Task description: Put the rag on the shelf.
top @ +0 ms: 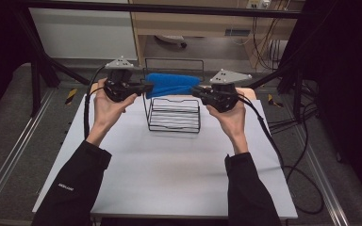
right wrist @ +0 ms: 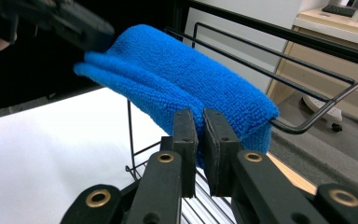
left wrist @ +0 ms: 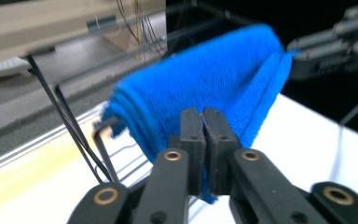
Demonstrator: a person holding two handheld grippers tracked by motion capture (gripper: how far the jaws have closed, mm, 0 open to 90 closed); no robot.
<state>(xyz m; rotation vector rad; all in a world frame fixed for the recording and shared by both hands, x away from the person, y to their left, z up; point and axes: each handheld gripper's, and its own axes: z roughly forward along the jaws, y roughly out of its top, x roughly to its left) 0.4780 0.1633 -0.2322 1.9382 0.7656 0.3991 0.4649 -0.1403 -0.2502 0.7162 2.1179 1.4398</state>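
Two grippers hold one folded blue microfibre cloth [top: 172, 84] at upper centre of the high view, above the black wire rack [top: 174, 115]. Left gripper [top: 147, 87] and right gripper [top: 194, 91] each clamp an end. Small sleeve [top: 68, 188] lettering is unreadable.

Both our grippers raised, jaws closed

Our left gripper [top: 147, 88] and right gripper [top: 194, 91] point inward at each other, both forearms reaching forward, wrists lifted.
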